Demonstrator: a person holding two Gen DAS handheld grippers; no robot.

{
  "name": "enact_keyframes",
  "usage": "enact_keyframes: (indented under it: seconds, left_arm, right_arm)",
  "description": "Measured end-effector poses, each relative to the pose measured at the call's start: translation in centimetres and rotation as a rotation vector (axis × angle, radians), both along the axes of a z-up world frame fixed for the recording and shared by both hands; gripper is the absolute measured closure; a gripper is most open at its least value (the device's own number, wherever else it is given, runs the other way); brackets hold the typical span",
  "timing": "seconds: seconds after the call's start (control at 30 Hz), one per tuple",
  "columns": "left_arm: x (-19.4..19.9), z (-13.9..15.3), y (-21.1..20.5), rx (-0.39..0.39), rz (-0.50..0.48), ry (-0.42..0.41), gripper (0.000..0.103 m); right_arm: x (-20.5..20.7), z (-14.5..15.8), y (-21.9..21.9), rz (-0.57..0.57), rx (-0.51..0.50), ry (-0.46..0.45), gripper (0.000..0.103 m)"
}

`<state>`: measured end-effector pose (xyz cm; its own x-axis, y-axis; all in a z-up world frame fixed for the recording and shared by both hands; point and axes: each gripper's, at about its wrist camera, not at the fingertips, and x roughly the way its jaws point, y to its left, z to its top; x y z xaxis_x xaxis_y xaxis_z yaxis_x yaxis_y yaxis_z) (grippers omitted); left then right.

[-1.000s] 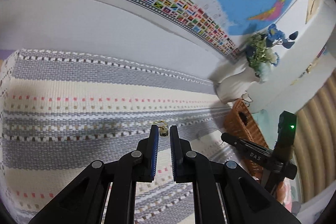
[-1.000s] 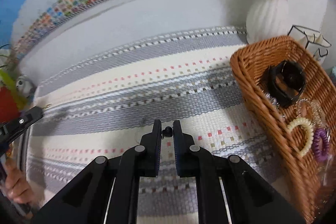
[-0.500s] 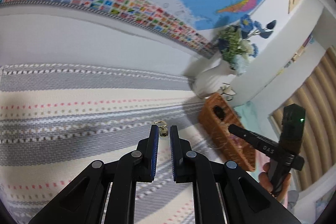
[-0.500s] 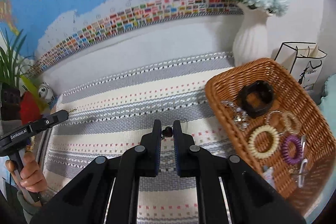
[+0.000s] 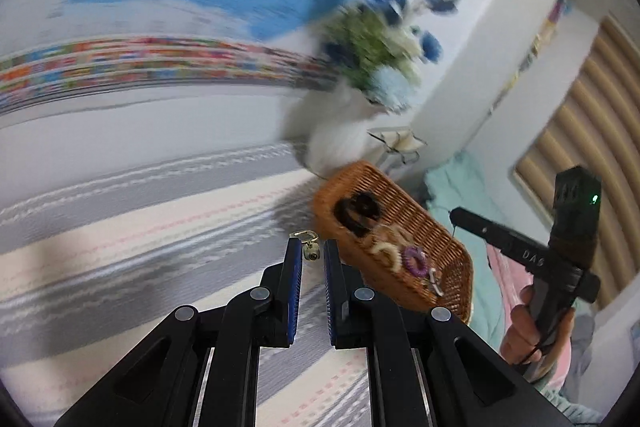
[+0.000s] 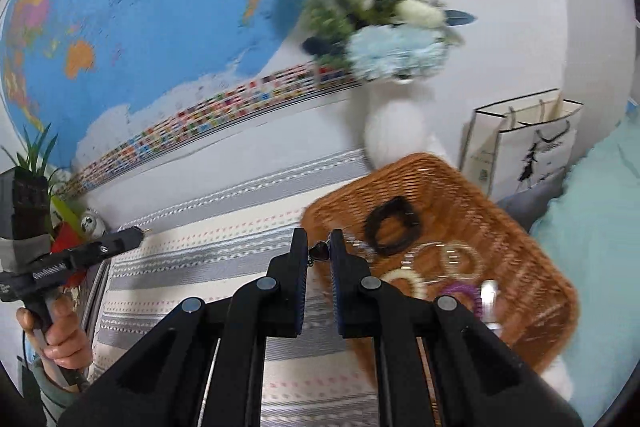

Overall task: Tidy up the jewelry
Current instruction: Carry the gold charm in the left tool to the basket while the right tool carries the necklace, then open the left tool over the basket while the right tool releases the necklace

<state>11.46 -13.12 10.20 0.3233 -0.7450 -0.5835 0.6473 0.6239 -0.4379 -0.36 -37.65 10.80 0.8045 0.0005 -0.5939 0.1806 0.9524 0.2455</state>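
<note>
Now my left gripper (image 5: 312, 254) pinches a gold earring (image 5: 310, 246), my right gripper (image 6: 319, 247) a dark earring (image 6: 319, 250), near the basket (image 6: 460, 187).

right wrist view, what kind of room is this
Probably a home room, maybe a bedroom or study: a world map poster on the wall, a white vase of flowers on a striped woven cloth, and a wicker basket holding jewelry.

White "DAS" on the right gripper (image 5: 456, 214) arm, right of frame; other print too blurred to read.
</note>
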Motion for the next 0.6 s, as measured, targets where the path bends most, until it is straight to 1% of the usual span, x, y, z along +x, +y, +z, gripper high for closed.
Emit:
enact_keyframes:
  seconds: [0.2,0.37,0.47,0.6]
  left_arm:
    - [-1.1,-0.8,-9.6,0.070,-0.126,-0.031,0.093]
    - [-1.0,-1.8,-15.3,0.076,-0.201,-0.007,0.093]
    - [-0.8,-2.6,-17.6,0.089,-0.239,0.020,0.093]
    - [-0.8,-3.9,-19.0,0.100,-0.268,0.047,0.093]
  right_arm:
    - [-1.8,0.2,-4.8,-0.071,-0.021,0.005,0.091]
    - [-2.3,-0.7,-7.2,-0.095,-0.033,0.029,0.091]
    - [-2.3,-1.6,-8.1,-0.084,-0.008,0.052,0.091]
    - [-2.3,-2.9,-8.0,-0.052,0.005,0.078,0.091]
